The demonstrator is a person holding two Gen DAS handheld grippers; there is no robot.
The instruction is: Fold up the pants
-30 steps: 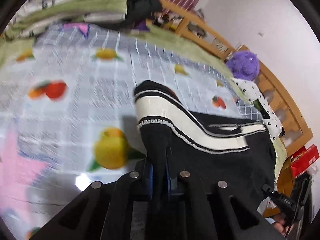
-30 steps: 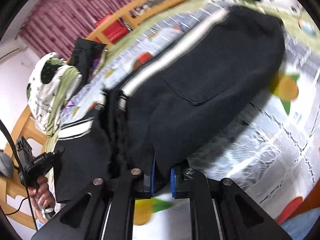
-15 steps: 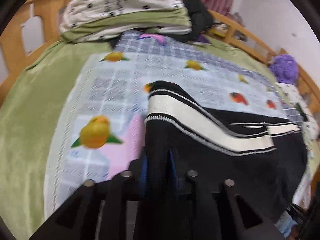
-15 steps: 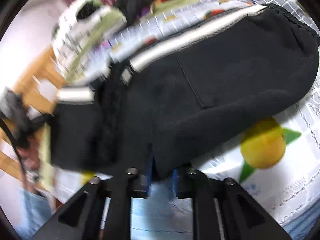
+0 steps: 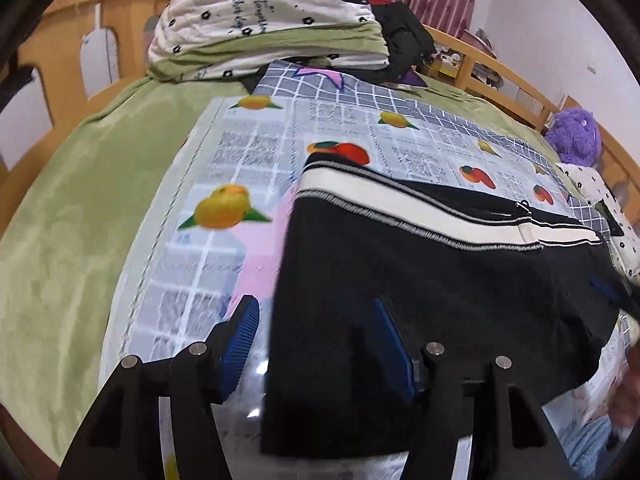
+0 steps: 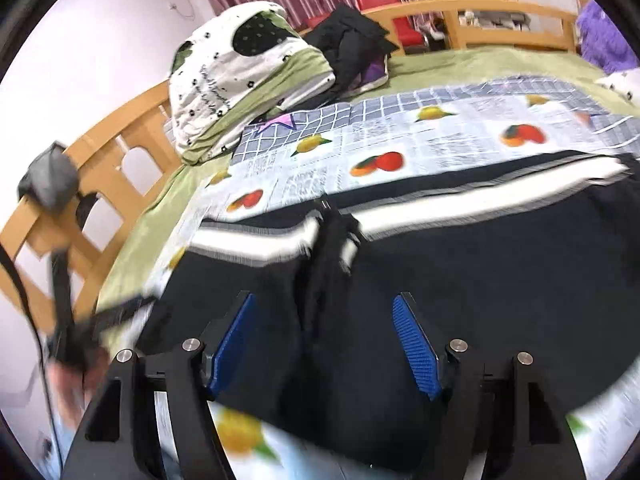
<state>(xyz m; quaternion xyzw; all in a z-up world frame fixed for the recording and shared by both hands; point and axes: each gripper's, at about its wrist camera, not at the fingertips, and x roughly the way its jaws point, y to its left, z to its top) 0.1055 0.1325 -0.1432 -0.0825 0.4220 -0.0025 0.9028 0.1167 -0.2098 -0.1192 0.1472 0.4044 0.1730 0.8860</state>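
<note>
Black pants [image 5: 440,280] with a white side stripe lie folded lengthwise on a fruit-print sheet [image 5: 248,148]. My left gripper [image 5: 316,340] hovers at their near left end. Its jaws are opening, and the pants' edge lies loose between the blue pads [image 5: 240,336], which do not press on it. In the right wrist view the same pants [image 6: 500,280] spread across the frame. My right gripper [image 6: 325,344] is over their near edge, its jaws also opening, and the cloth sits below and between the pads [image 6: 416,348] without being pinched.
A rolled white and green quilt [image 5: 272,20] and dark clothes [image 5: 404,36] are piled at the head of the bed. A purple plush toy [image 5: 576,136] sits far right. A wooden bed rail [image 5: 60,52] runs around the green blanket [image 5: 80,208]. A person's blurred hand [image 6: 68,384] shows at lower left.
Both grippers were shut on the pants' near edge; now both have let go and stand open. The pants have been carried across the sheet and now rest flat on it.
</note>
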